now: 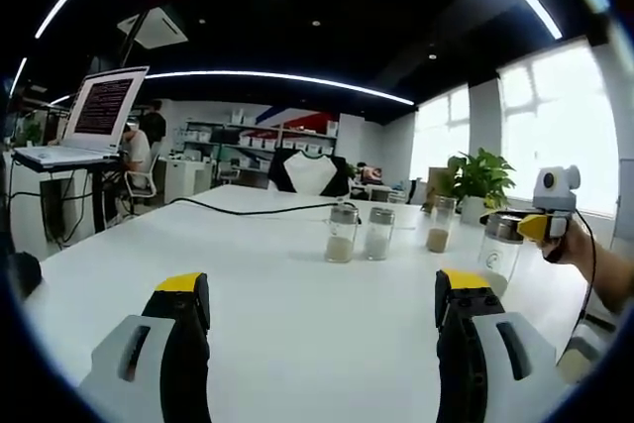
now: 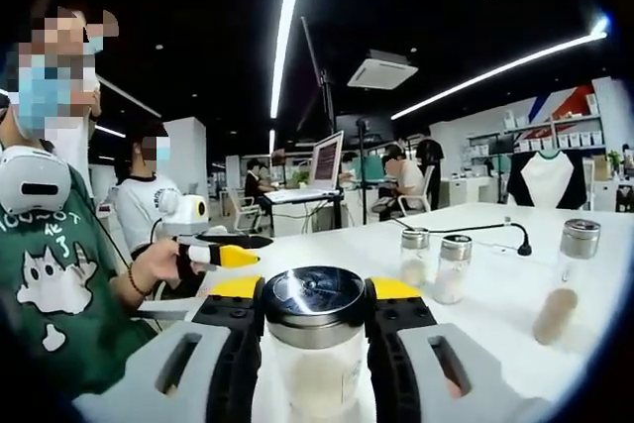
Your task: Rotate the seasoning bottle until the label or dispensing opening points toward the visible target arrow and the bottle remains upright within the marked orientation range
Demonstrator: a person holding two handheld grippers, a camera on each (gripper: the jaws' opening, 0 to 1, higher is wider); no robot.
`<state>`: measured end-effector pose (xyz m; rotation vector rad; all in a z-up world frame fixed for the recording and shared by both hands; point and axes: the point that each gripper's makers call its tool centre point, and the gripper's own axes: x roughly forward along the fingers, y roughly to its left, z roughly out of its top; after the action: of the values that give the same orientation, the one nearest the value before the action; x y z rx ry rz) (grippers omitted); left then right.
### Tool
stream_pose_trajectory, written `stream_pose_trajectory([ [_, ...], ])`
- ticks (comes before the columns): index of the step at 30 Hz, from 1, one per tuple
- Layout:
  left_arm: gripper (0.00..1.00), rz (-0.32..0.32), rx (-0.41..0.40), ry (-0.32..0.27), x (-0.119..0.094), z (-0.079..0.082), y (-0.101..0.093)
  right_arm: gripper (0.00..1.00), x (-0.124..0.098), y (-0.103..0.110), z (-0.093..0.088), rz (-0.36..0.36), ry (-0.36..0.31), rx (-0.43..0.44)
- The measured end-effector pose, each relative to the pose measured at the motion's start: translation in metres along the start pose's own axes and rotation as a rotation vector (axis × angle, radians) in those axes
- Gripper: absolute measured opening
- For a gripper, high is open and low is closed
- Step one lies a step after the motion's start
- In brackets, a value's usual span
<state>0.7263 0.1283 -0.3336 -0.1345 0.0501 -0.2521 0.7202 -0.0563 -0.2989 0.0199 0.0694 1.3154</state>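
A clear glass seasoning bottle [image 2: 315, 344] with a shiny metal cap is clamped upright by the right gripper [image 2: 315, 329]. The left gripper [image 1: 322, 309] is held wide open, with nothing in it, above the smooth white worktop [image 1: 297, 324]

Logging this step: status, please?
Right gripper shut on seasoning bottle, upright. Left gripper open, empty. Three other shakers stand apart on table.

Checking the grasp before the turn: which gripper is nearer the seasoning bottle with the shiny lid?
Right. The right gripper has its fingers closed around the seasoning bottle. The left gripper is open above bare white table, apart from it.
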Motion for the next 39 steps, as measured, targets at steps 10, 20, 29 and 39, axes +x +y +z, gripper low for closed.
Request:
stream_pose_trajectory([
  [10, 1.0, -0.018, 0.005, 0.007, 0.0022, -0.0029, -0.0078, 0.38, 0.0009, -0.0028, -0.0012, -0.105, 0.008, 0.004],
  [20, 1.0, -0.004, 0.005, 0.003, 0.0005, -0.0006, -0.0028, 0.38, -0.0013, -0.0047, -0.0023, -0.173, 0.012, 0.0],
  [29, 1.0, 0.004, 0.003, 0.007, -0.0002, -0.0017, -0.0028, 0.38, 0.0001, -0.0051, -0.0029, -0.273, 0.005, -0.01],
  [39, 1.0, 0.013, 0.003, 0.001, -0.0025, 0.0004, -0.0008, 0.38, -0.002, -0.0086, -0.0019, -0.437, -0.033, -0.045],
])
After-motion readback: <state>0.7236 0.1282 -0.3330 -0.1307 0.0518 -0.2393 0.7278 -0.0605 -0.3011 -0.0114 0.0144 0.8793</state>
